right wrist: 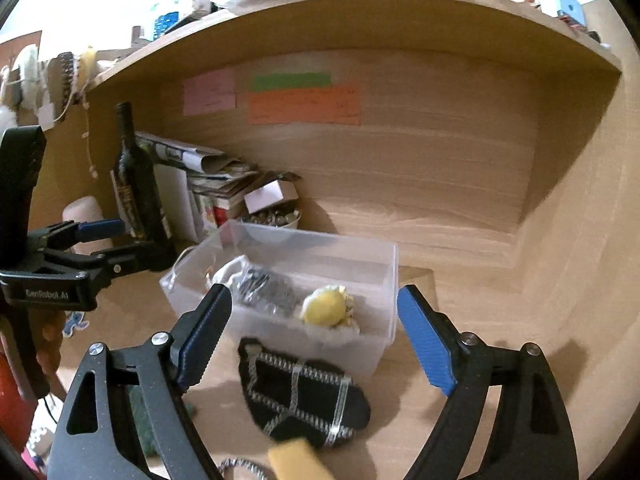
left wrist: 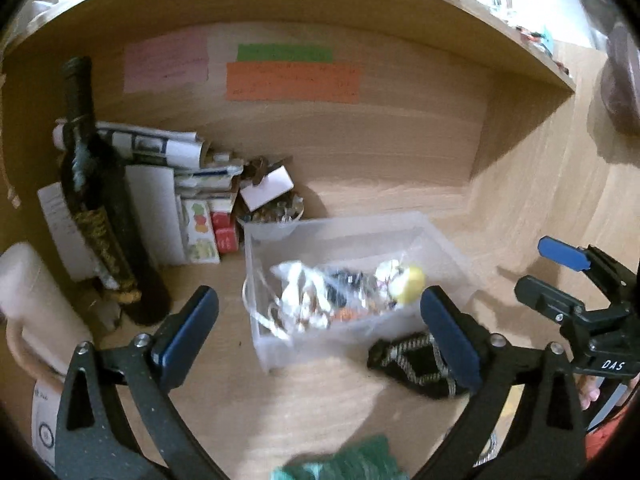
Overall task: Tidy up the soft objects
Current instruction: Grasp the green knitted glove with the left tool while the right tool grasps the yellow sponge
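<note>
On desk, front of clear bin (right wrist: 384,280) | black patterned sock (right wrist: 304,396) loose | R gripper (right wrist: 316,340) & L gripper (left wrist: 320,332) spread wide, empty | step: pick sock | next: lower R, pinch, drop in bin w/ yellow plush (right wrist: 324,306).

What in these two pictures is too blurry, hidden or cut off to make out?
- Writing on the orange note: both views, too small and blurred.
- Bag's contents in the clear bin: left view, motion blur.
- Green thing: left view, cut by the bottom edge.
- Yellow thing: right view, blurred and cut by the bottom edge.
- Bottle label: blurred.
</note>
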`<state>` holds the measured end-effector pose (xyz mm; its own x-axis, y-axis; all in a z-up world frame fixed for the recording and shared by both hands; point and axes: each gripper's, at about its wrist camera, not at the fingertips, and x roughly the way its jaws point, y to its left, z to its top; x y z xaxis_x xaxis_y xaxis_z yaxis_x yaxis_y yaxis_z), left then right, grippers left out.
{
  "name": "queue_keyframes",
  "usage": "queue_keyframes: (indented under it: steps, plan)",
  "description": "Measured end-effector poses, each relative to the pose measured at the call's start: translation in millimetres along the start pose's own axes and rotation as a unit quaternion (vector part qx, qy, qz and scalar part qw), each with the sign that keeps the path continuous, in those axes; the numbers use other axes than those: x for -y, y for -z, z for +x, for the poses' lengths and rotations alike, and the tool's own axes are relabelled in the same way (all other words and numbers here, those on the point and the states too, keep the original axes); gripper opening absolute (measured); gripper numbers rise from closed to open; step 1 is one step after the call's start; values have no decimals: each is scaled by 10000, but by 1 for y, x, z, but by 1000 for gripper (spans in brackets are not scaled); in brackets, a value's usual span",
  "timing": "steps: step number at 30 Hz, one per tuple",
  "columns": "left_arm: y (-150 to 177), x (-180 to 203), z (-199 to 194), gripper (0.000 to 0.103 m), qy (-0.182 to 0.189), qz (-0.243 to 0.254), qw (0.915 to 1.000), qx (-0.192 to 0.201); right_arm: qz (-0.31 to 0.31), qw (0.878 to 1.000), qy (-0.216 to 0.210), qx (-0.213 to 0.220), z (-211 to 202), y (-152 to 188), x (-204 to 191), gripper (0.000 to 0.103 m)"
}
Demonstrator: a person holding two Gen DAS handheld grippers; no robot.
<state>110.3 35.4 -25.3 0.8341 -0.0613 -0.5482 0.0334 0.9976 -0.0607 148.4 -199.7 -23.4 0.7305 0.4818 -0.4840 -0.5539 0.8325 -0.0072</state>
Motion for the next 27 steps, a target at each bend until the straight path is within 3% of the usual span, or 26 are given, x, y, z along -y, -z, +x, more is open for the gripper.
queue_keyframes:
  steps: [11,21,27]
  plan:
    - [65,1,-8,102,-102,21,9981,-602,504,9968,-76,-619,-3,62,3,83]
    - [118,-7,17,102,-197,-46,9892,-1451,659,9908,-31,-1179,12,103,8,82]
    - [126,-10,18,102,-69,-111,9895,-1436,737,9877,-59,-1379,19,114,14,53]
